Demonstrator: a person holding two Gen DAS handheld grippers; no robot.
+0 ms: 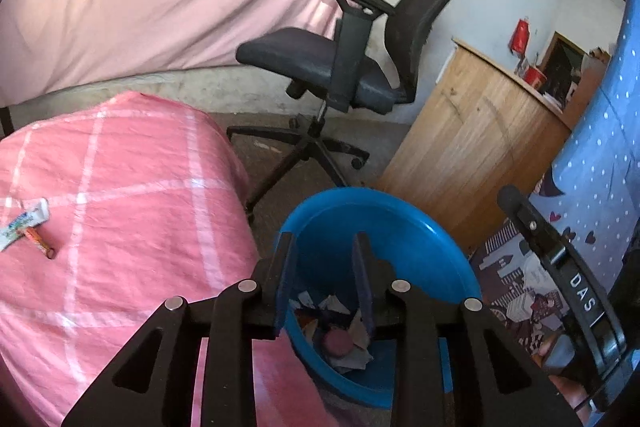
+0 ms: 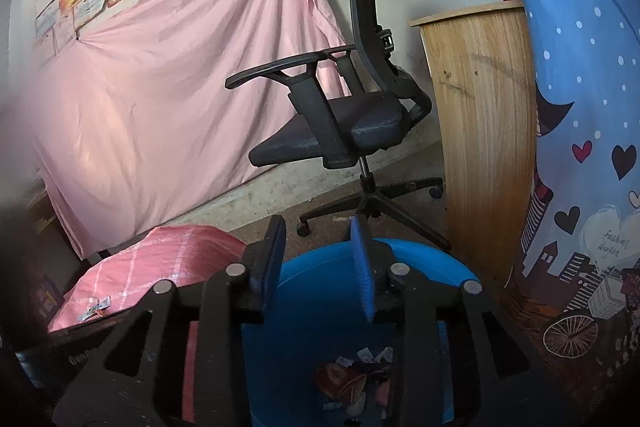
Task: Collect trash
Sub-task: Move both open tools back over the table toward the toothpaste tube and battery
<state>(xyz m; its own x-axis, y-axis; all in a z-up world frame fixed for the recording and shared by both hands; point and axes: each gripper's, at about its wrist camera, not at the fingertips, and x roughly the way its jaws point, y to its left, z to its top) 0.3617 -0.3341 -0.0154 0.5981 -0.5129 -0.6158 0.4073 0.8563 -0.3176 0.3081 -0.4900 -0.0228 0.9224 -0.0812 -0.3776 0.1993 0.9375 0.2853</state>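
Both tongs, left (image 1: 324, 281) and right (image 2: 320, 267), gape empty above the bin (image 1: 400, 223) holding trash (image 1: 340, 339); bed (image 1: 120, 187) alongside, chair (image 1: 340, 67) beyond.

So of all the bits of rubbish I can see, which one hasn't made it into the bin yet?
The white and orange wrapper lying on the pink checked cloth. Every other scrap already sits at the bottom of the blue bin, under both grippers.

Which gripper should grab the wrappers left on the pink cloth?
Probably left. The left gripper is open and empty over the blue bin, and the wrappers lie on the pink cloth beside it. The right gripper, also open and empty, sees them further off.
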